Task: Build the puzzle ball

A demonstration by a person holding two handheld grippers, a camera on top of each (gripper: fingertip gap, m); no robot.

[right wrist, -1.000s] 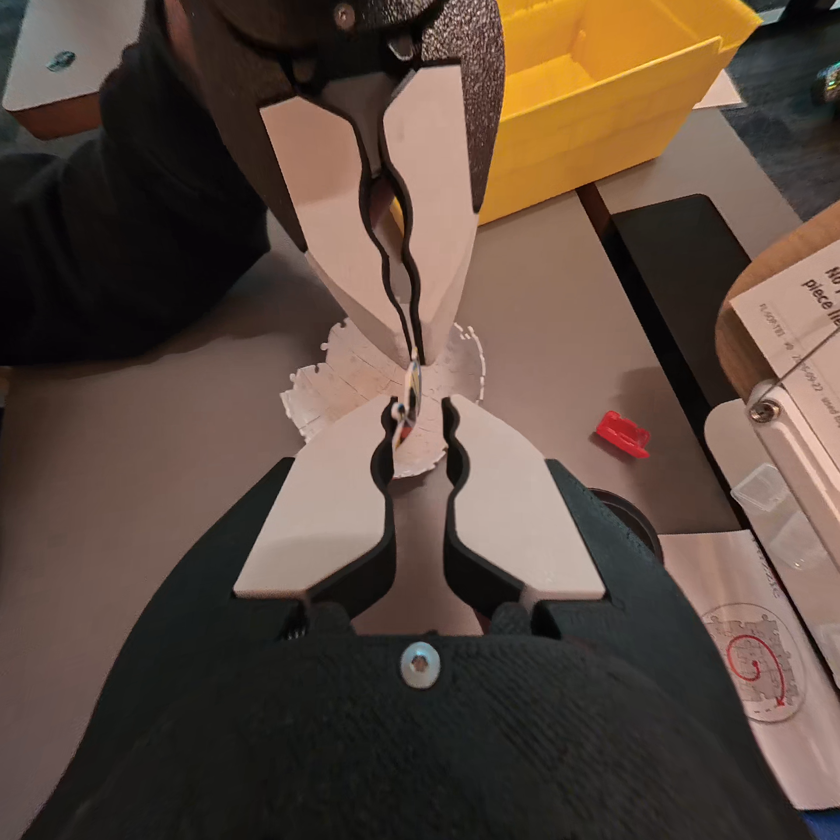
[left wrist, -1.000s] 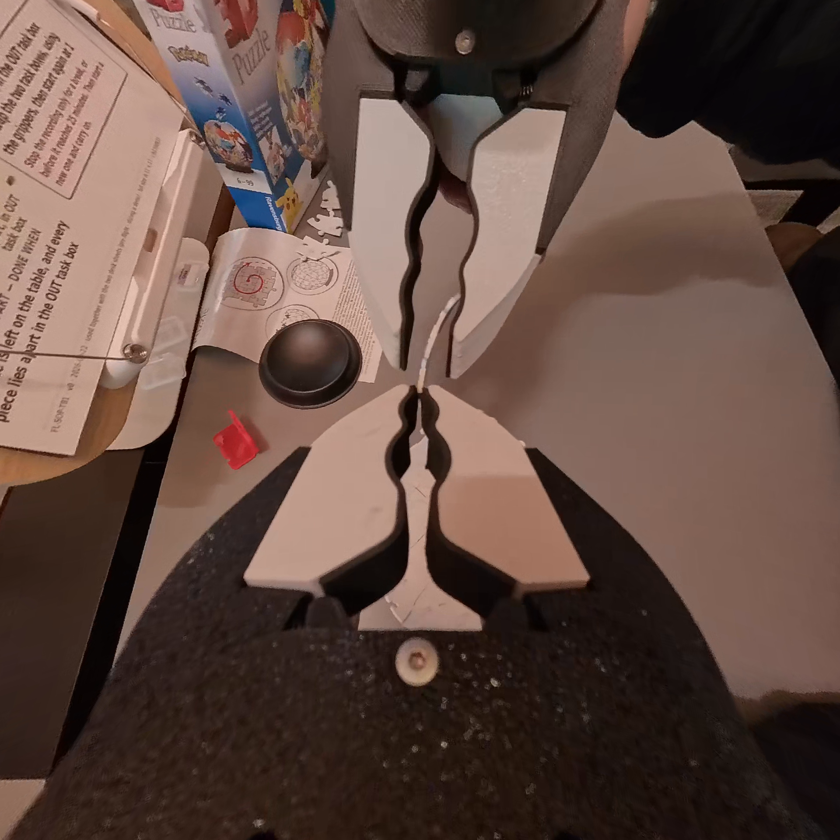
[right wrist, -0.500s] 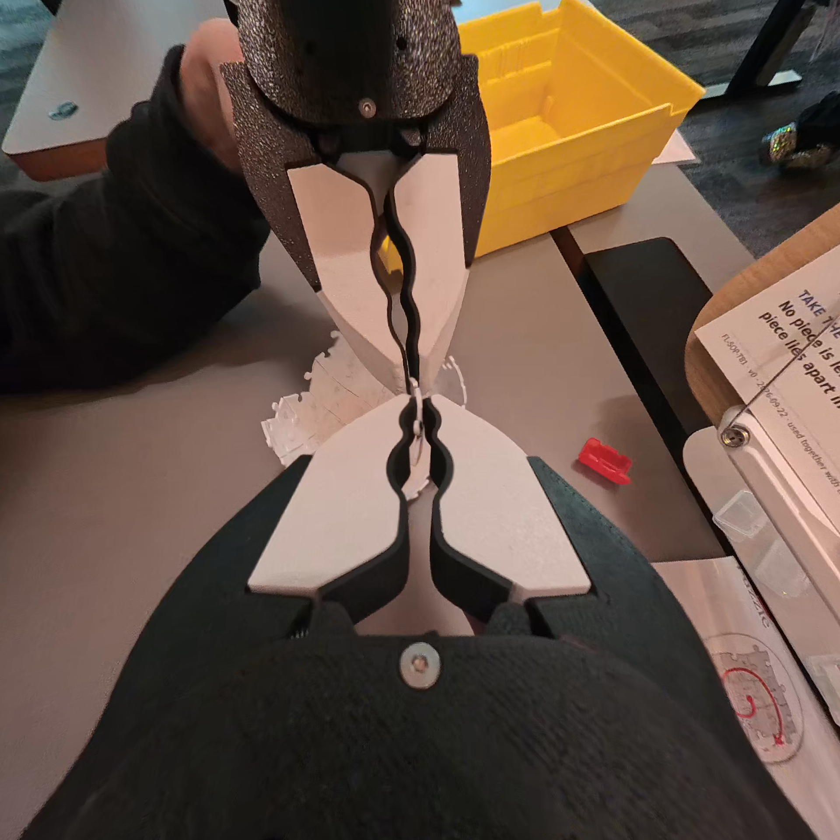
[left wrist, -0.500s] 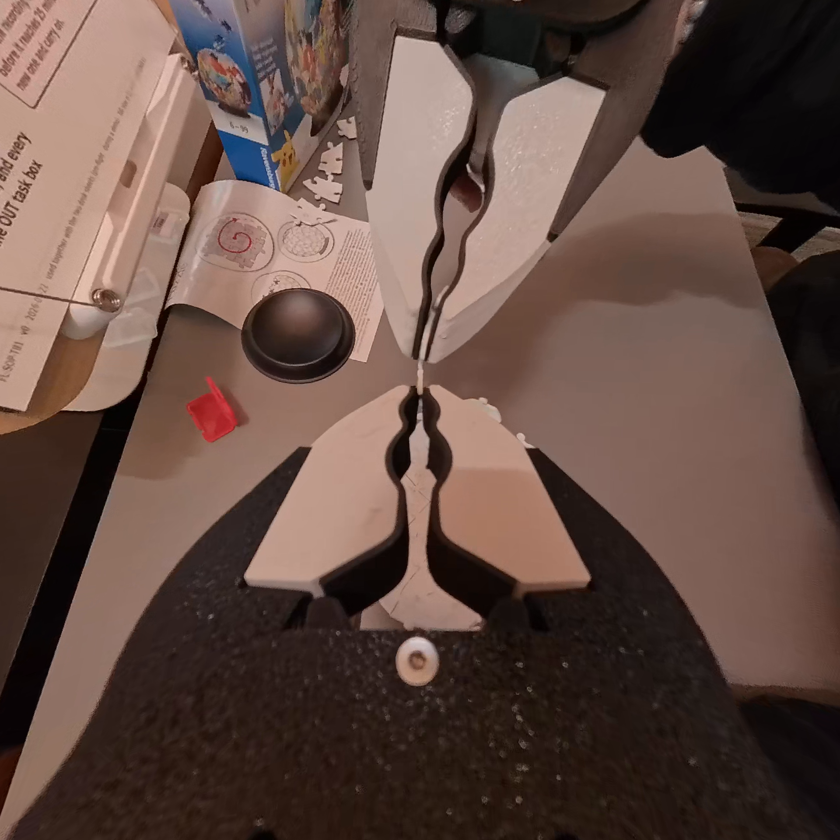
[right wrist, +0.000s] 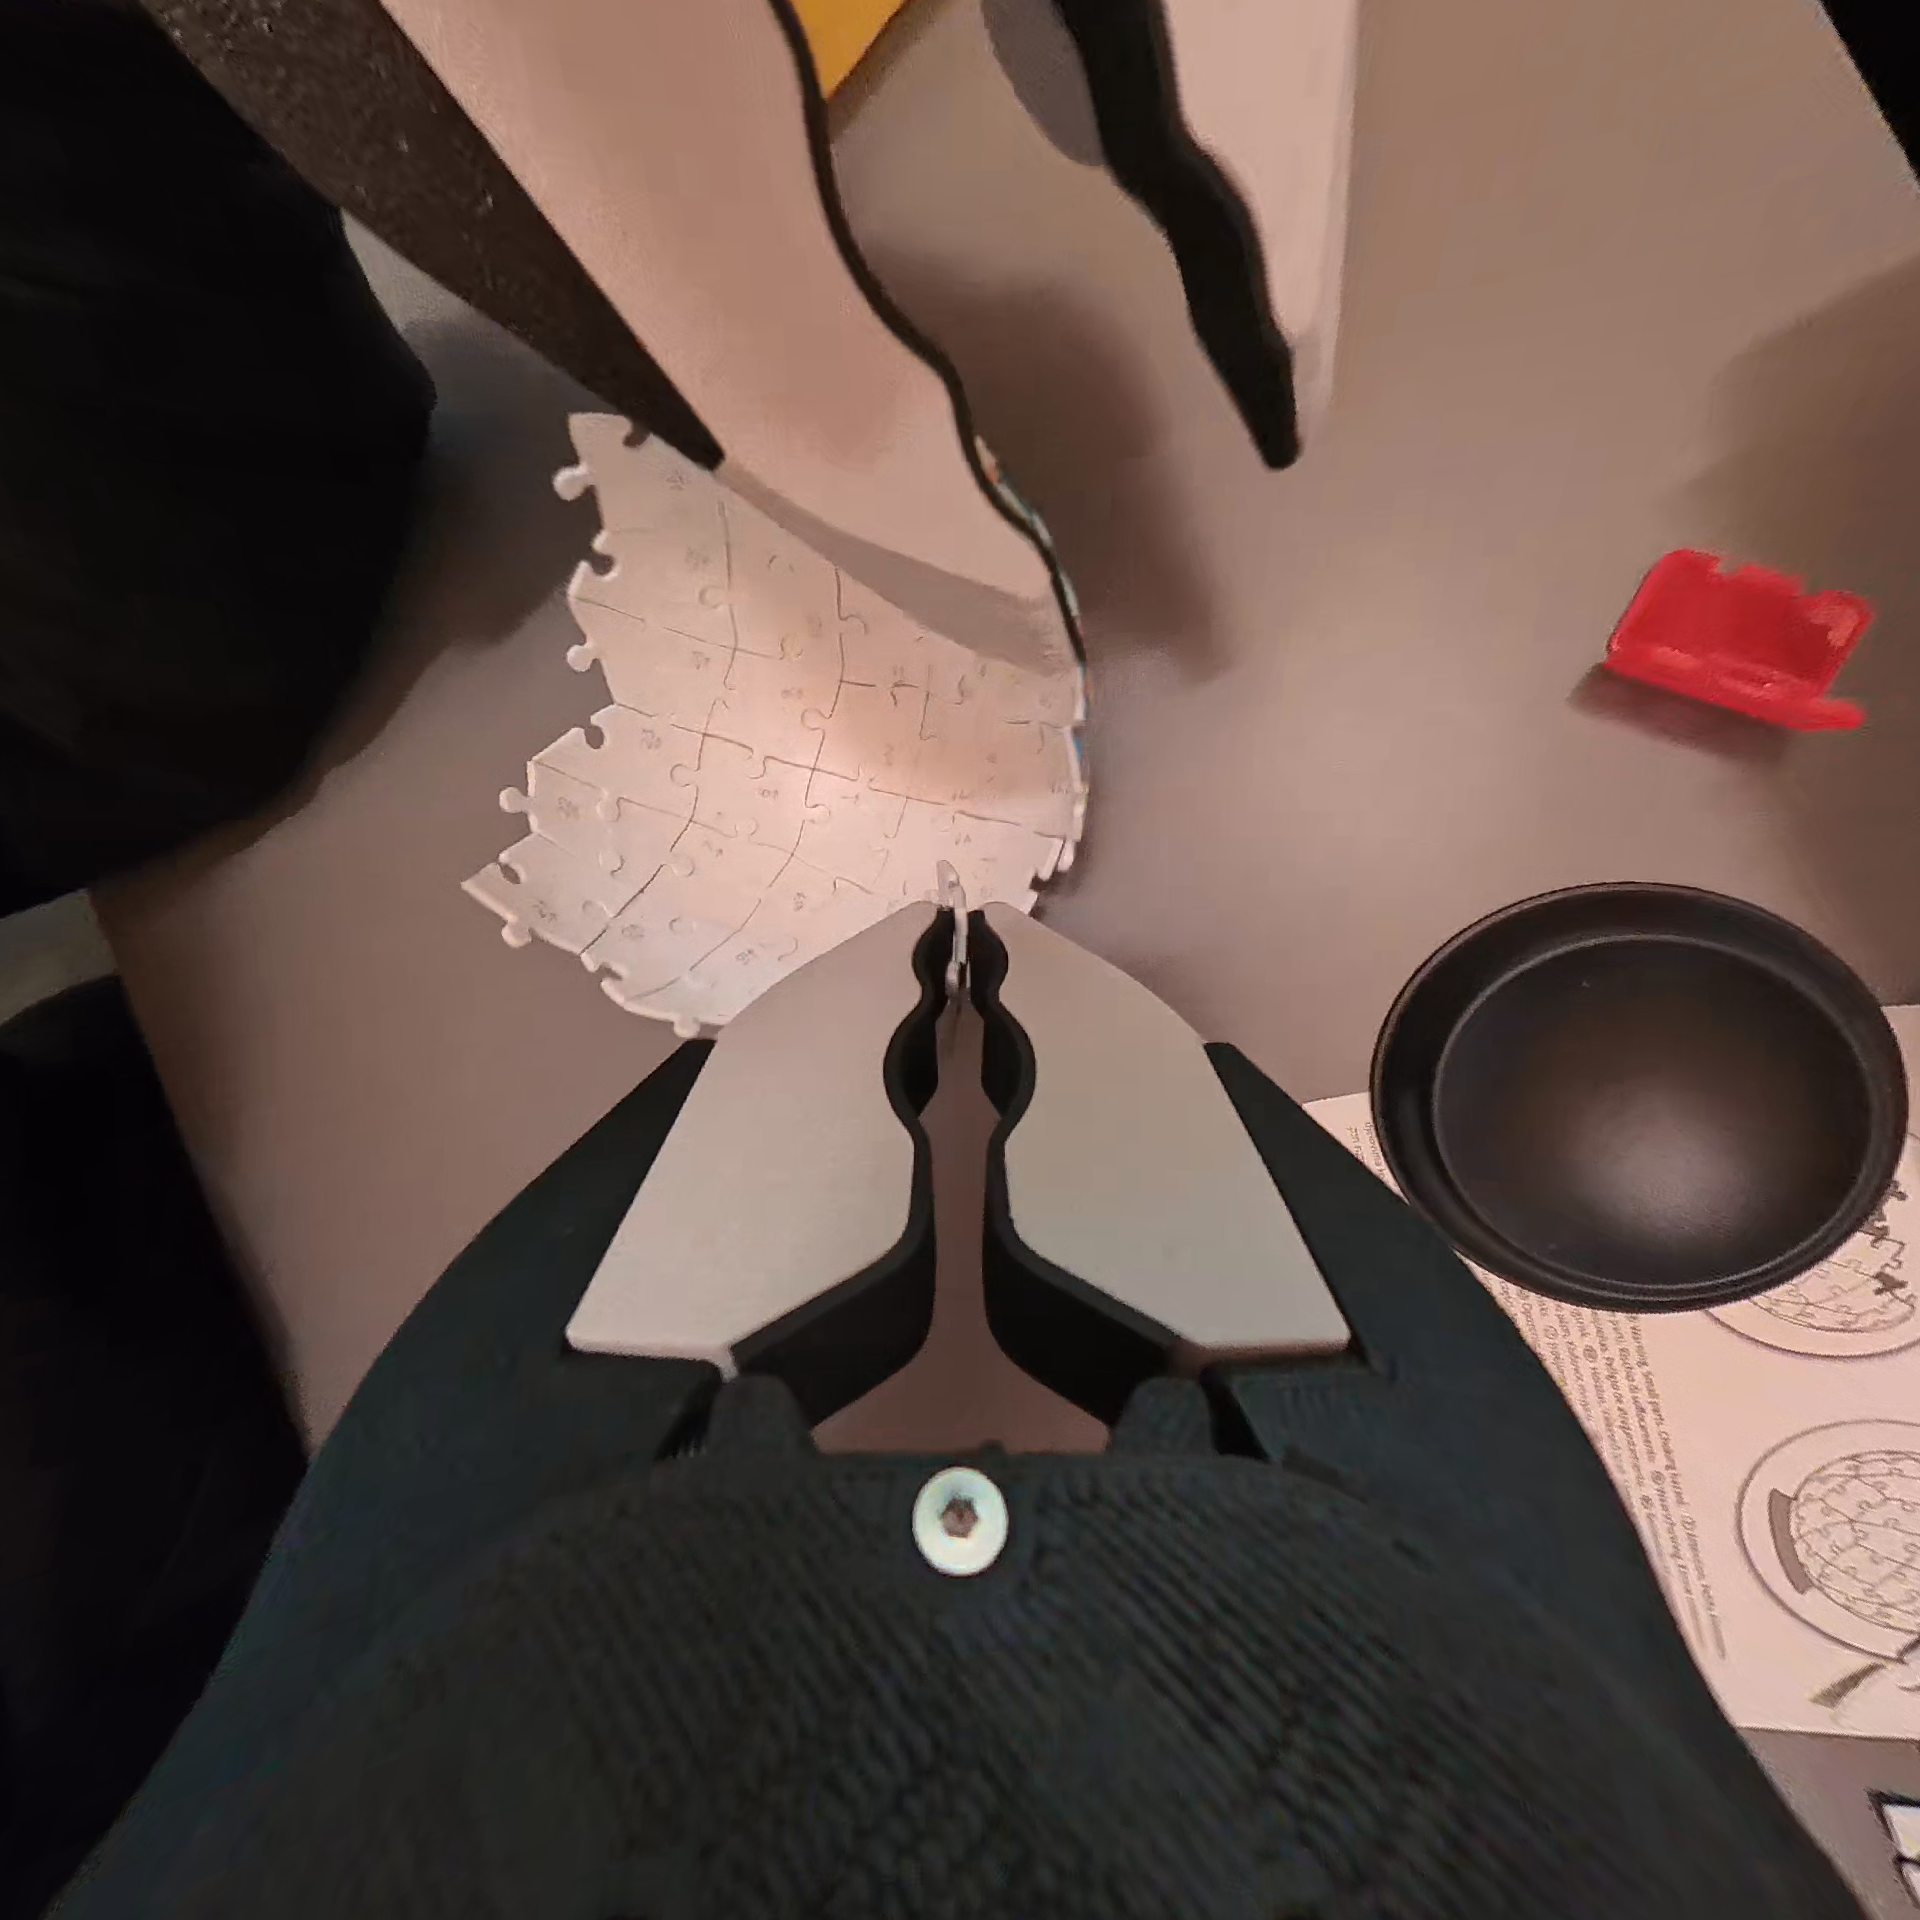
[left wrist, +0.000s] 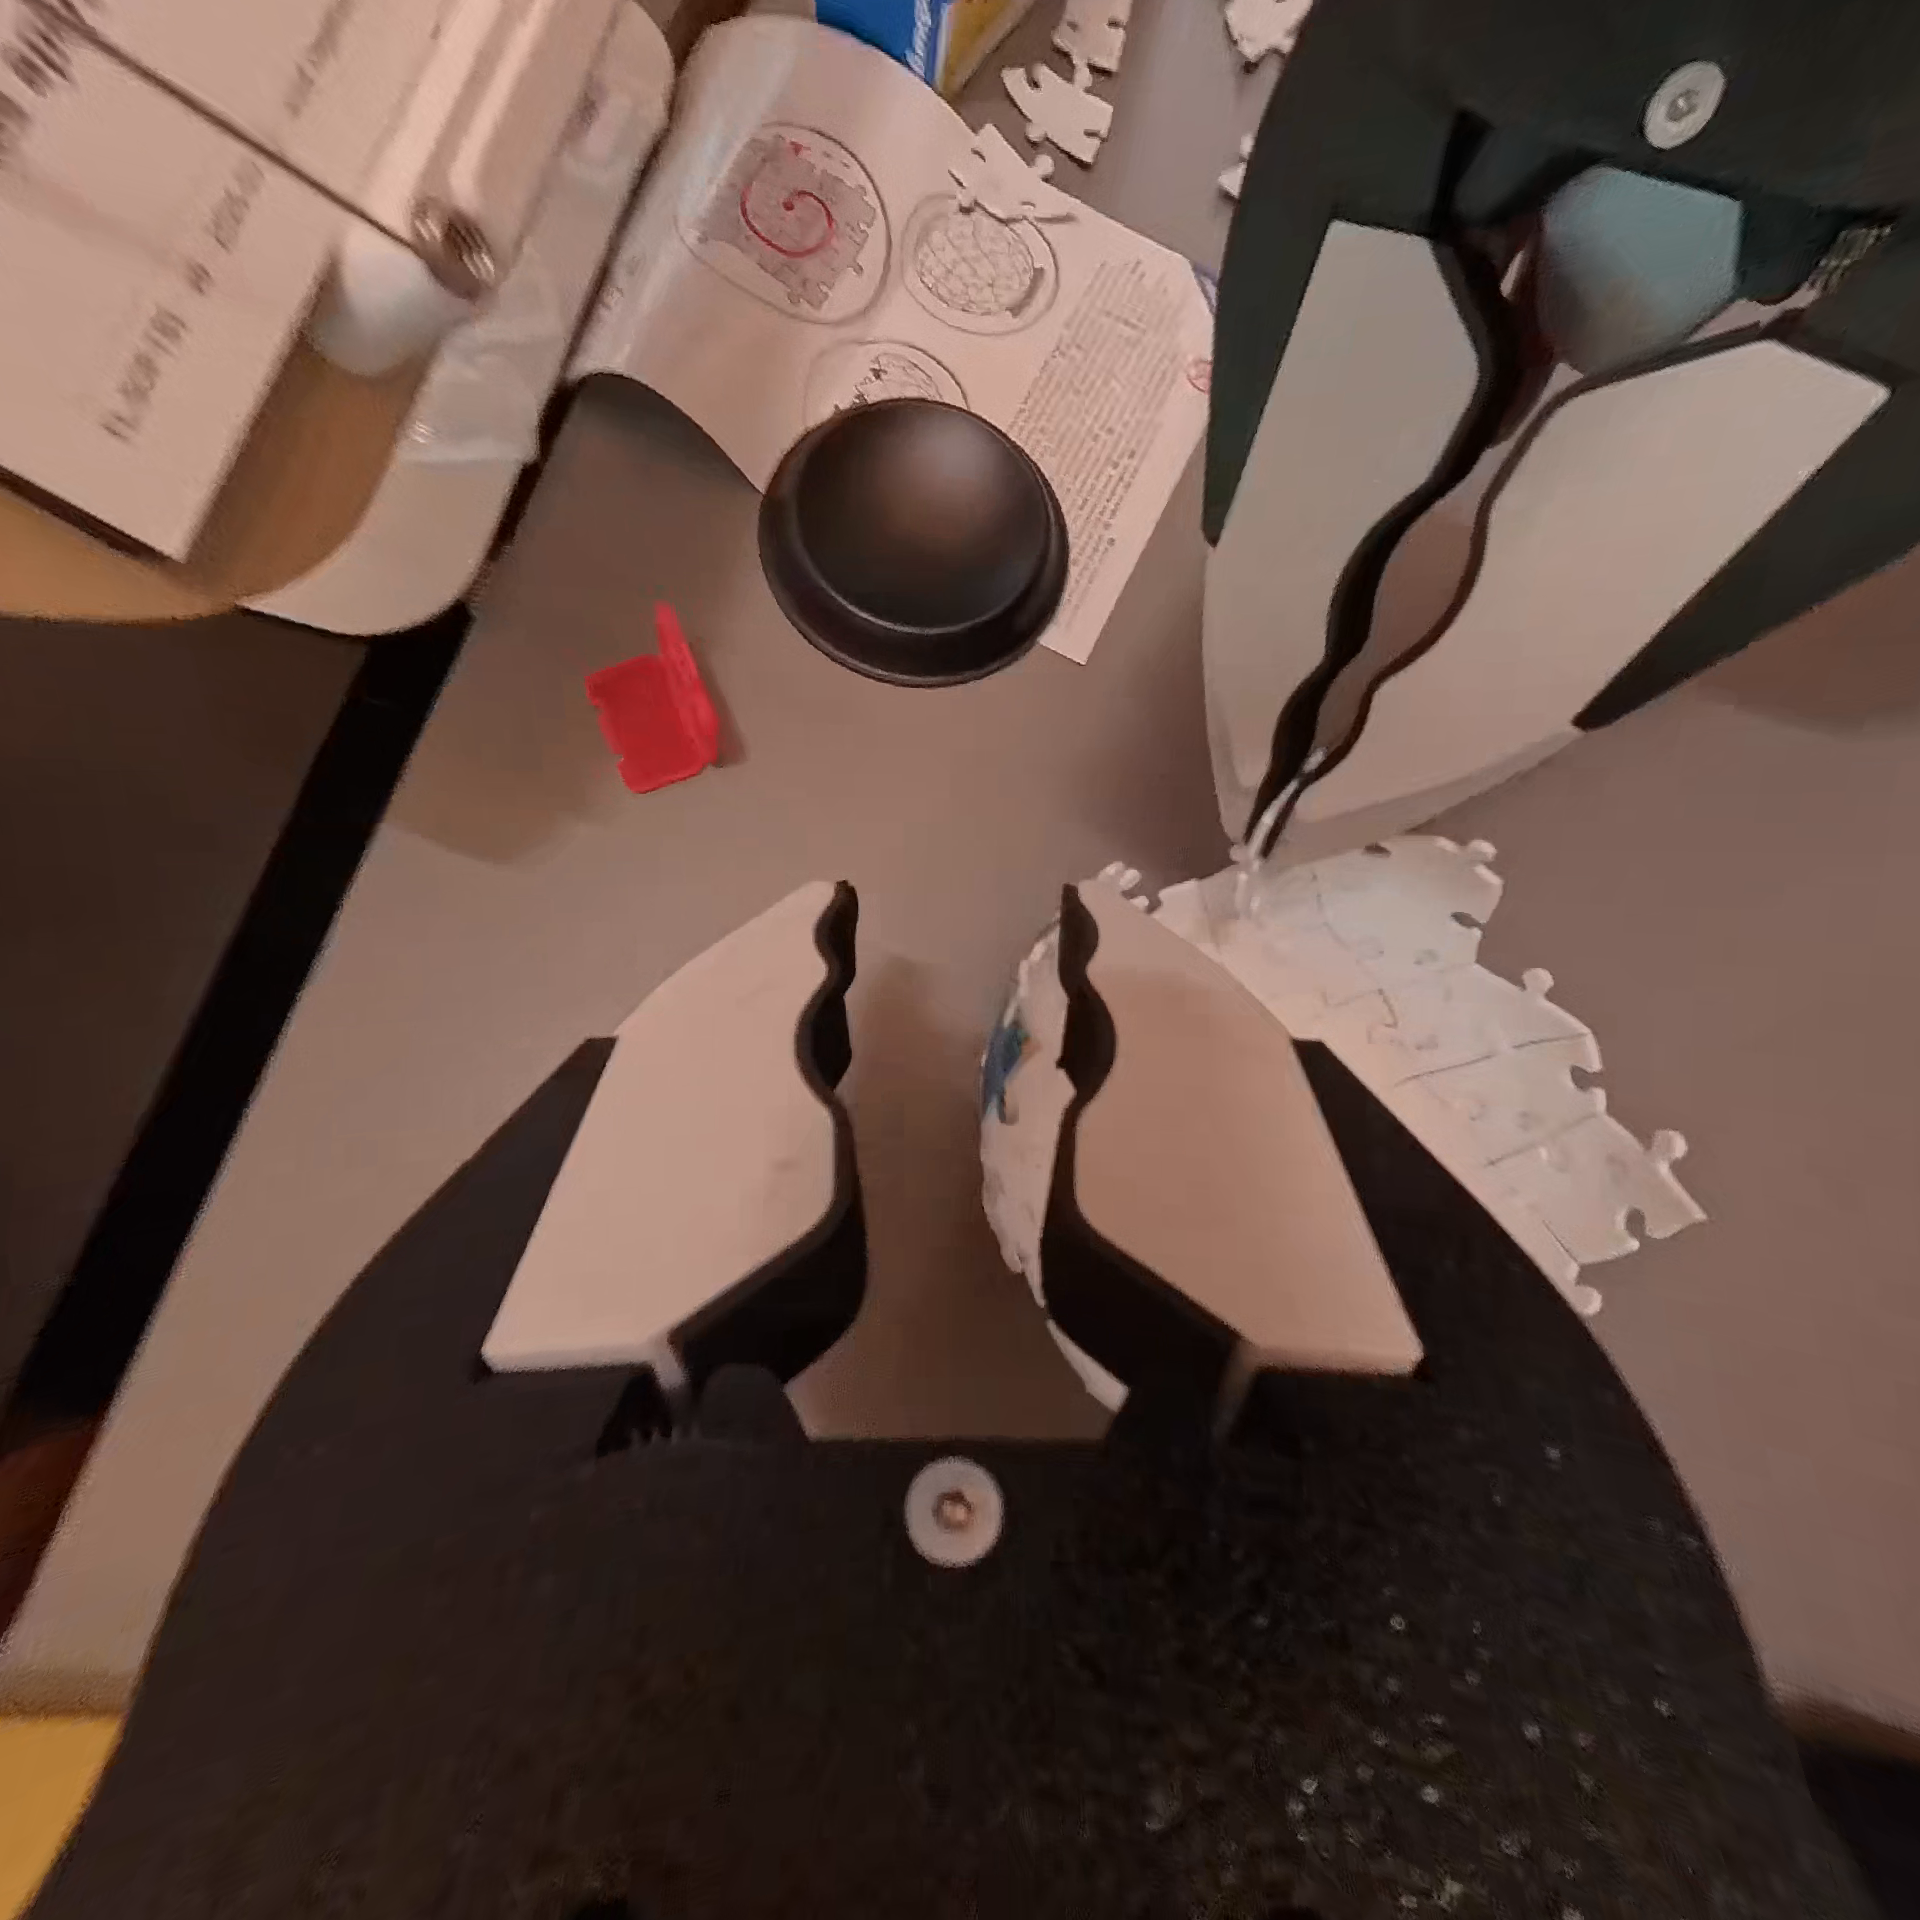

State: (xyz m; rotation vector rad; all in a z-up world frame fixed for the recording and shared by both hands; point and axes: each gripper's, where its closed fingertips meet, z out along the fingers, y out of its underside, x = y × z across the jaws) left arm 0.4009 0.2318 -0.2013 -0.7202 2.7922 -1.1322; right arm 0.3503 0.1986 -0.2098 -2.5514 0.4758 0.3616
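Releasing its earlier grip, the left gripper [left wrist: 956, 914] now gapes beside the curved white puzzle shell [right wrist: 769, 748]. Only the right gripper [right wrist: 958, 920] pinches a small piece at the shell's rim, so support looks weaker.

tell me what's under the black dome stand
The black dome stand sits partly on the instruction sheet, partly on the table. Anything beneath the dome itself is hidden.

Grey matte tabletop [left wrist: 935, 810], warm dim light with soft shadows across it. Past its left edge a dark strip [left wrist: 156, 935] (floor or lower surface, can't tell). Upper left a round-cornered wooden board [left wrist: 301, 520] overlaps the table edge, carrying a blurred printed sheet [left wrist: 156, 312] and a white bar with a metal screw [left wrist: 436, 239]. Yellow patch [left wrist: 42, 1808] at bottom left corner.
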